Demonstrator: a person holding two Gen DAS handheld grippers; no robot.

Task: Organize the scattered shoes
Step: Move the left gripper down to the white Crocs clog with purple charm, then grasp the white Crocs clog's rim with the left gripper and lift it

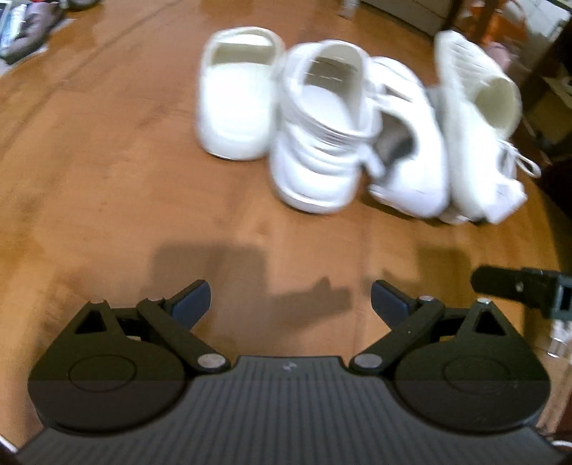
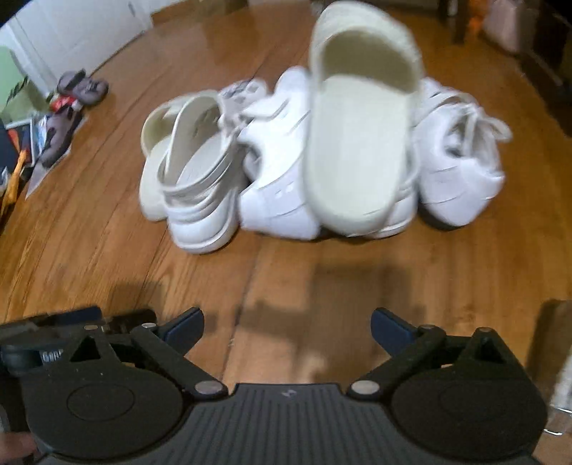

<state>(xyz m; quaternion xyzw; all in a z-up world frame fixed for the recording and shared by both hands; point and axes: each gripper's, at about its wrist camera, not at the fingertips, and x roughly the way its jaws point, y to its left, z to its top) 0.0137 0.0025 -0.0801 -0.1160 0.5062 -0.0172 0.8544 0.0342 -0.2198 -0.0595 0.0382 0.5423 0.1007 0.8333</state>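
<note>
Both grippers tilted steeply down toward the wooden floor. The left gripper had its jaws spread wide with nothing between them, only bare boards and its own shadow beneath. The right gripper likewise stood wide apart and empty; part of it showed at the right edge of the left wrist view.

The pile of white shoes lay on the floor well ahead of both grippers, apart from the fingertips. Taking the pile as landmark: a cream slip-on lay on top of it, its opening facing the right camera, leaning across a white strapped shoe. At the pile's left side sat a white sandal touching a second cream slip-on behind it. At the pile's right side stood a laced white sneaker. All were blurred, so finer detail could not be told.

Far left of the pile, near a white wall, lay small grey shoes and scattered papers. Bare floor separated the pile from both grippers, with nothing in the way.
</note>
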